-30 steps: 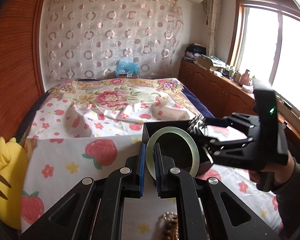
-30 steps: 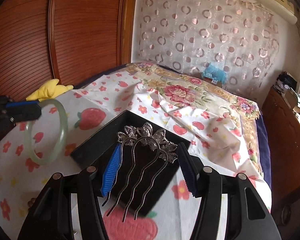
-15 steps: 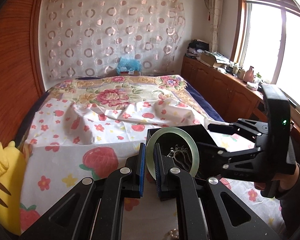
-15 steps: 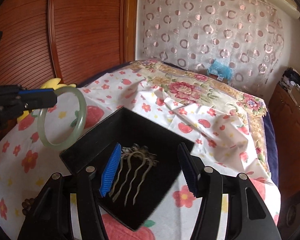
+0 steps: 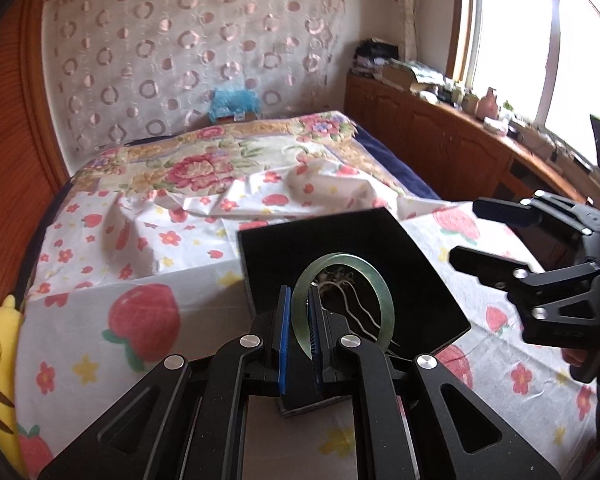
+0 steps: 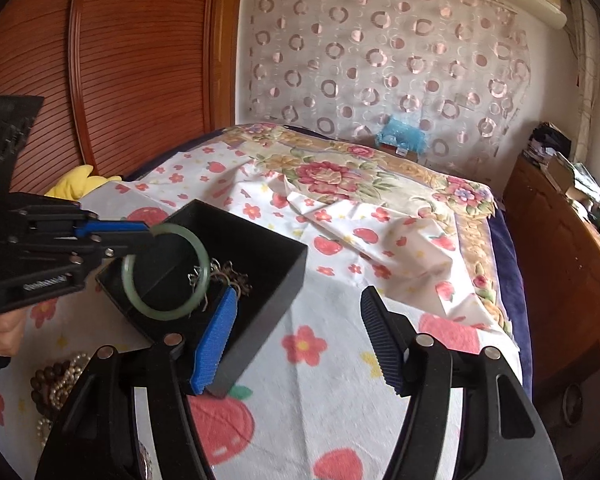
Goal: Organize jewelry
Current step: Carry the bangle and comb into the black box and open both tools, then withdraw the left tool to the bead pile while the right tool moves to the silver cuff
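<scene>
Left gripper [image 5: 299, 330] clamped on jade bangle [image 5: 342, 299] over black box [image 6: 260, 280] — right gripper [image 6: 296, 344] jaws wide apart, empty.

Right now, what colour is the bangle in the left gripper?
Pale translucent green bangle; clearest in the right wrist view.

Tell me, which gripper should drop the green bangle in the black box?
Left. The left gripper already clamps the green bangle over the black box. The right gripper is open, holding nothing.
</scene>
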The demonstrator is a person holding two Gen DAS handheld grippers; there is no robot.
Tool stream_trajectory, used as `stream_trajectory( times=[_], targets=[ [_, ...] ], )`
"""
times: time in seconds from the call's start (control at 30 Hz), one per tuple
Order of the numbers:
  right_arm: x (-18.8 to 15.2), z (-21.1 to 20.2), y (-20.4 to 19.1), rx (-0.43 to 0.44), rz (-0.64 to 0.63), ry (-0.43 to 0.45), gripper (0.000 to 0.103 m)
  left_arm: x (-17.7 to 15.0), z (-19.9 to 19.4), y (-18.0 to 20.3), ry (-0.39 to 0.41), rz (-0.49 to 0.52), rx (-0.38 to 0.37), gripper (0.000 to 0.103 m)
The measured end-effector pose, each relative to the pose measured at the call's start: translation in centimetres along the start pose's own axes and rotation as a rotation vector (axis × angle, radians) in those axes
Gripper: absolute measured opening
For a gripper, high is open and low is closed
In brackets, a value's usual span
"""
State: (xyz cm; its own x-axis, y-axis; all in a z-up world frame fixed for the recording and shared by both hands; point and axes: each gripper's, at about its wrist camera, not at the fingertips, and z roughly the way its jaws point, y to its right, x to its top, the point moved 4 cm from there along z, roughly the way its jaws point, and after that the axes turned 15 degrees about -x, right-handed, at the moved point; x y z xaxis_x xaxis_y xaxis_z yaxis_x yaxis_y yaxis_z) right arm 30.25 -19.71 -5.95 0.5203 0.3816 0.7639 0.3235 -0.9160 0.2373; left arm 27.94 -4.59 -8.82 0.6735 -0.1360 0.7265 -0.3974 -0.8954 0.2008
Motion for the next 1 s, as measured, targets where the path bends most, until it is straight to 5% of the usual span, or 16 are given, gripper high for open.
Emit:
stream_trajectory(
  times=[0.47, 0.9, 1.0],
  targets=[
    [-4.6, -4.7, -1.9, 0.016, 0.023, -0.012, 0.067, -1.9, -4.2, 2.1, 0.023, 0.02, 0.002, 0.016],
    [-10.6, -6.3, -6.3, 0.061, 0.043, -0.1, 0.067, -9.0, -9.2, 2.4, 0.003, 0.008, 0.008, 0.016],
    [-10.9, -6.3, -7.1, 0.083, 0.037, -0.118, 0.058, -10.4, -9.6, 2.4, -0.006, -0.002, -0.001, 0.016]
  ],
)
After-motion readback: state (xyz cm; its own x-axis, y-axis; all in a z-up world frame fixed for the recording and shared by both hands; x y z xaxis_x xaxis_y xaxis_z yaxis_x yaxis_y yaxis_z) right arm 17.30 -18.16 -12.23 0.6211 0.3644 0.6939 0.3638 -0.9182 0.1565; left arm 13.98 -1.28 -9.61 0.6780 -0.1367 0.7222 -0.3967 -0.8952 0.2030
